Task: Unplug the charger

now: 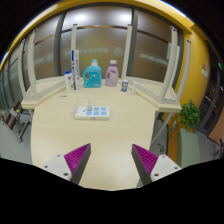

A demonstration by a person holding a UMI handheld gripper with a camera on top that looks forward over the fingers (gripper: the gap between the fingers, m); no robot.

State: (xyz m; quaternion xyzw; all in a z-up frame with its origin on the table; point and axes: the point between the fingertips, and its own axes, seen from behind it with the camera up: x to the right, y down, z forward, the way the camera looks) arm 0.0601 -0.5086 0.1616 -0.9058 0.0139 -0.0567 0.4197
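A white power strip (92, 112) lies flat on the pale wooden table (100, 140), well beyond my fingers. Something small and white sits on its top, likely the charger, but it is too small to make out. My gripper (112, 160) is open and empty, its magenta pads (78, 157) spread wide over bare table, a good way short of the strip.
At the table's far edge stand a blue bottle (92, 74), a pink bottle (112, 72), a small white box (70, 82) and a small dark object (125, 86). A green plant (188, 117) stands to the right. Glass partitions rise behind.
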